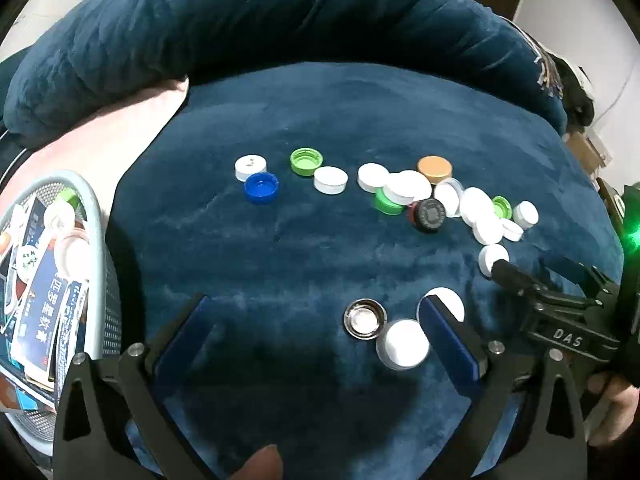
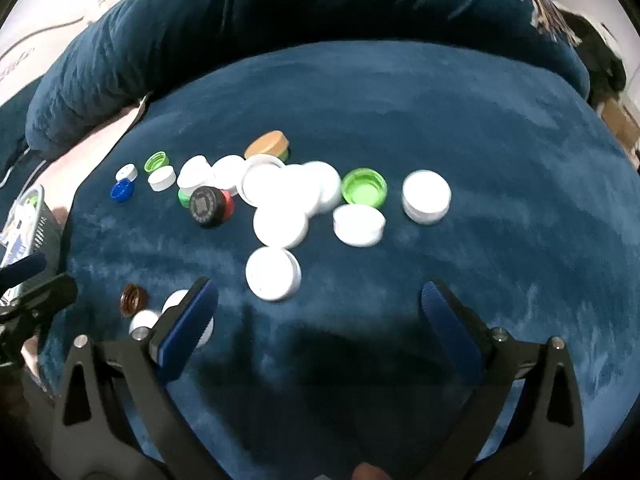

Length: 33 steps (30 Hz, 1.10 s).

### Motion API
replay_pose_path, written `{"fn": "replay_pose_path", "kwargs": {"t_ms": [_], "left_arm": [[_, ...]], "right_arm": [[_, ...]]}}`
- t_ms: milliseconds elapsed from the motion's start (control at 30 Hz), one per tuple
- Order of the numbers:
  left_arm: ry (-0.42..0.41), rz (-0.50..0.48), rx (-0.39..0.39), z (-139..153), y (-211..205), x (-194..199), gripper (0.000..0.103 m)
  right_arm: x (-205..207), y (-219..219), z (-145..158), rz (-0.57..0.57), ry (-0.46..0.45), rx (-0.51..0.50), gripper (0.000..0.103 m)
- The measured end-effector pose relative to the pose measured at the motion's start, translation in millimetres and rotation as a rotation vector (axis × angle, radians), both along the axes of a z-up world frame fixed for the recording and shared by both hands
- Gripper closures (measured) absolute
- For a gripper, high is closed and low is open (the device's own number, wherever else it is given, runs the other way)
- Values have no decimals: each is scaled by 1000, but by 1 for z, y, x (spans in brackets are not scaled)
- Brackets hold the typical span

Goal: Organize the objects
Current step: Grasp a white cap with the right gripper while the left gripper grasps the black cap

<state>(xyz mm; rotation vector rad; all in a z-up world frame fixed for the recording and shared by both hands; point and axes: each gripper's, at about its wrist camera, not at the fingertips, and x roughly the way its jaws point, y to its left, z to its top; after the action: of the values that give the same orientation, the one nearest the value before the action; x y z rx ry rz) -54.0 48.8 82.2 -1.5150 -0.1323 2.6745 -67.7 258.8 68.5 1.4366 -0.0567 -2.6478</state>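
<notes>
Blue cushion [image 1: 320, 120]; mesh basket [image 1: 94, 240] holds caps; both tongs [image 1: 316, 316] [image 2: 320, 300] wide

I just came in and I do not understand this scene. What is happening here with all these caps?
A person holds a gripper in each hand over a blue cushion strewn with bottle caps. The left gripper is open, empty, near a metal cap and a white cap. The right gripper is also open, just short of another white cap. A mesh basket at the left already holds some caps; most remain on the cushion.
</notes>
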Motion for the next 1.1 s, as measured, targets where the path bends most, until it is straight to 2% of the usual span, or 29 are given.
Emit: {"fn": "replay_pose_path", "kwargs": {"t_ms": [100, 133, 167, 200, 233, 267, 333, 467, 567, 700, 767, 900, 933, 1000, 1033, 1067, 1100], "left_arm": [[-12, 16, 6, -4, -4, -3, 1], [-14, 19, 8, -5, -5, -4, 1], [-16, 24, 9, -6, -6, -5, 1], [-17, 27, 8, -6, -7, -6, 1], [-19, 30, 8, -7, -7, -7, 1], [-22, 31, 12, -8, -7, -9, 1], [-25, 31, 19, -10, -4, -12, 1], [-22, -11, 62, -12, 13, -25, 1], [-9, -52, 84, -11, 30, -35, 2], [24, -80, 70, -12, 58, -55, 2], [19, -86, 61, -20, 71, -67, 9], [-1, -107, 34, -33, 87, -81, 17], [0, -111, 31, -35, 90, -83, 22], [4, -129, 41, -37, 93, -85, 40], [5, -140, 41, -37, 95, -85, 65], [9, -153, 44, -37, 96, -85, 73], [17, -156, 46, -36, 96, -83, 73]], "right_arm": [[-7, -14, -5, 33, 7, 20, 2], [-8, -17, -6, 44, 7, 28, 4], [-9, -22, -8, 57, 9, 39, 13], [-9, -25, -9, 67, 13, 55, 36], [-9, -30, -11, 76, 13, 85, 66], [-9, -32, -13, 75, 14, 119, 72], [-7, -27, -11, 76, 17, 100, 72], [1, -2, 2, 22, 7, -25, 72], [9, 17, 9, -31, 8, -58, 72], [14, 36, 13, -85, 9, -76, 72], [13, 40, 13, -101, 6, -70, 72], [14, 45, 12, -109, -2, -70, 72], [14, 45, 12, -107, -1, -68, 72], [13, 44, 12, -101, 0, -66, 72], [13, 44, 12, -99, 0, -66, 72], [13, 44, 12, -98, 0, -67, 72], [13, 43, 12, -97, -1, -68, 72]]}}
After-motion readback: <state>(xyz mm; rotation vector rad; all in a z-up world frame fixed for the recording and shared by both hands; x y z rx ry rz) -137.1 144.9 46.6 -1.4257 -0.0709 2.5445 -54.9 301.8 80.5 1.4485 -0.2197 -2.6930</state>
